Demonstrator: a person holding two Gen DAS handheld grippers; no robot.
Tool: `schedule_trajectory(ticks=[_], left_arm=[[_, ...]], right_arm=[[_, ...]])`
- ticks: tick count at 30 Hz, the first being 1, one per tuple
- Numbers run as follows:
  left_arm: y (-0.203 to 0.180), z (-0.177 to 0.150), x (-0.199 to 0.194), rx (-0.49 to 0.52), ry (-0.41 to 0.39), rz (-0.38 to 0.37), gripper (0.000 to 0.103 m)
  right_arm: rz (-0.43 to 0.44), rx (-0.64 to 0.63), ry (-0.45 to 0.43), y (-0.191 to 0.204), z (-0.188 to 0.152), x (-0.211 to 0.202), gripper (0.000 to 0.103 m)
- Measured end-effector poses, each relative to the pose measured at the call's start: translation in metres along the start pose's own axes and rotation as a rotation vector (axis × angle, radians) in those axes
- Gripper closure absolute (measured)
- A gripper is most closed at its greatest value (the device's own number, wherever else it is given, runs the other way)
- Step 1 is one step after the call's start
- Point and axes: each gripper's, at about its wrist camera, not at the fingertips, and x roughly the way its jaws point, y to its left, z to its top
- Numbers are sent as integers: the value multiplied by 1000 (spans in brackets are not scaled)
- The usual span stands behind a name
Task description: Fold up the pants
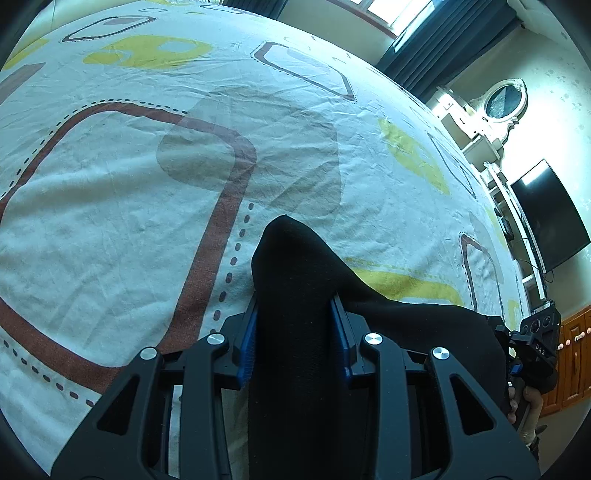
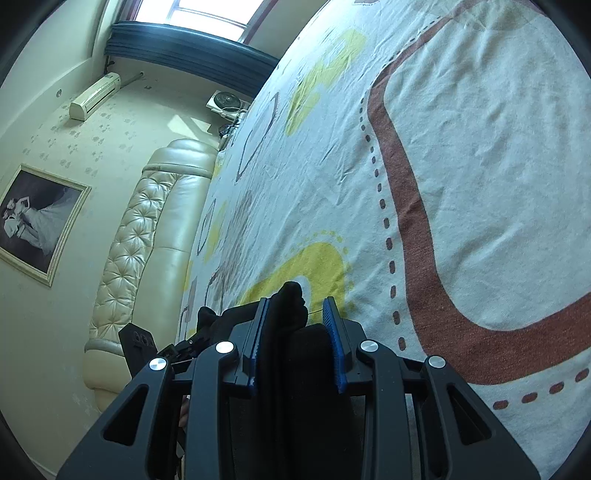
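1. Your left hand-held gripper (image 1: 295, 332) is pinching a thick fold of the black pants (image 1: 295, 295); the blue pads (image 1: 246, 345) press on the cloth from both sides.
2. In the left wrist view the pants bunch up past the fingertips into a rounded peak, then trail away to the right toward your other hand-held gripper.
3. Your right hand-held gripper (image 2: 295, 334) is likewise clamped on black pants (image 2: 291, 317) cloth. A knot of fabric pokes out beyond its blue pads (image 2: 334, 347).
4. The cloth fills the gap between the right jaws, with a loose thread showing at the right pad.
5. The pants are held over the bed (image 1: 110, 221), above a white sheet (image 2: 480, 184) printed with brown loops, dotted lines and yellow patches. You cannot tell from either view whether any part of the garment touches the sheet.
6. The left wrist view shows your hand (image 1: 524, 410) wrapped on the right tool's handle at the lower right edge.
7. Around the bed: a tufted cream headboard (image 2: 147, 240), a framed picture (image 2: 37, 221), a wall air conditioner (image 2: 94, 96), dark curtains (image 1: 443, 33), a wall television (image 1: 546, 218).
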Motion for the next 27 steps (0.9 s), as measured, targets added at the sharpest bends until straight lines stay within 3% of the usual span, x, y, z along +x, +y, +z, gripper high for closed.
schedule_trajectory(ticks=[7,10,11,14,16,18,22,27], left_arm=[[8,2,6,-33,19,-29,65],[13,3,6,-37,32,-46,47],[15,3,5,-45,29,-62,37],[22,1,-2,-76,17,-113,23],[25,-4,-8,-85,28,-146,20],[29,-12,-15,-94,33,-169,17],[37,-40,-34,-110,45,-199,15],[45,-88,-62,-112,57,-228,10]], right_arm=[[11,27,7,-14,-1,-3,72],[26,64,11,-17,-1,-5,65],[32,72,9,-17,-2,-7,62],[56,83,4,-12,-4,-15,45],[61,83,4,-10,-7,-23,35],[45,75,5,-9,-13,-33,33],[8,80,-3,-19,-35,-60,33],[24,86,0,-26,-77,-88,32]])
